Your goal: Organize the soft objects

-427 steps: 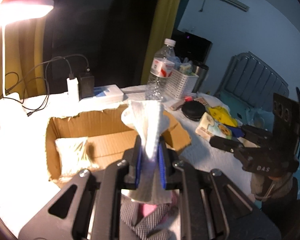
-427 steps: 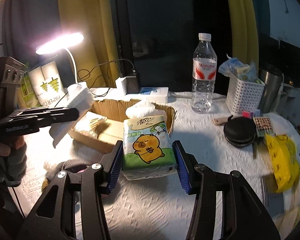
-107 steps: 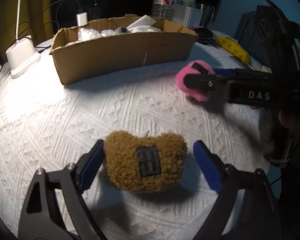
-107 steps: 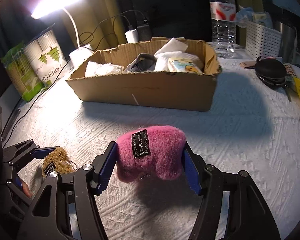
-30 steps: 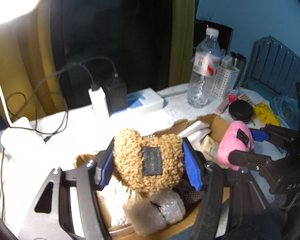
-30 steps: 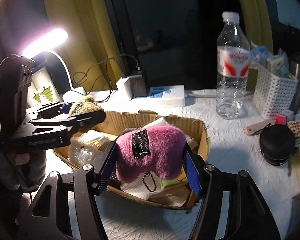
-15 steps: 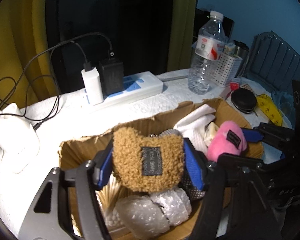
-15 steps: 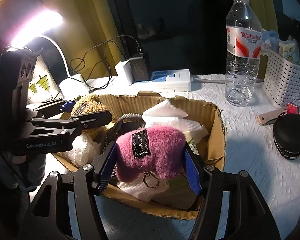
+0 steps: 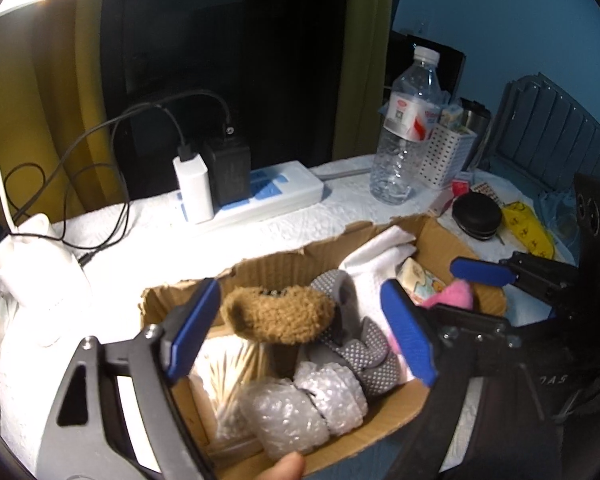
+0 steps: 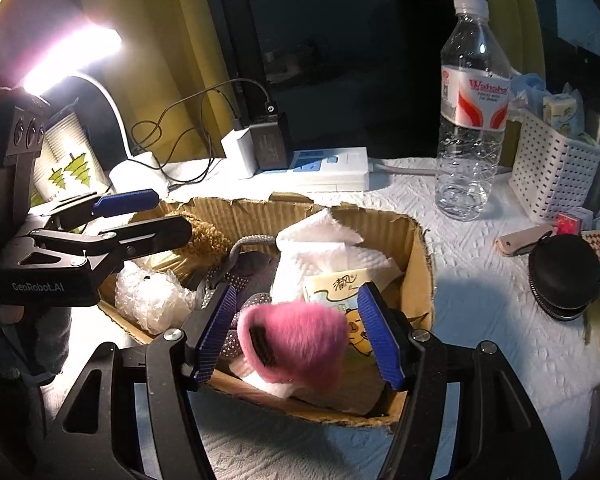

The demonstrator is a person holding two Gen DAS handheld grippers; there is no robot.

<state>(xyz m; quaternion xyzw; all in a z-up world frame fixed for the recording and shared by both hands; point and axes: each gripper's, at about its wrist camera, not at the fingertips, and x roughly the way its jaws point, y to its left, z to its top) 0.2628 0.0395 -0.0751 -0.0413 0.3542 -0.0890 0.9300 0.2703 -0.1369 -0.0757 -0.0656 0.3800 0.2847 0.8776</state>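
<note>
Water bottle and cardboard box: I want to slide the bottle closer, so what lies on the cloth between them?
Nothing: in the right wrist view the white cloth is bare between the water bottle and the cardboard box.

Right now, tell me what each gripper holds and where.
Nothing. The left gripper is opening, pads clear of the brown plush lying in the box. The right gripper stands open around the pink plush, a gap at each pad.
</note>
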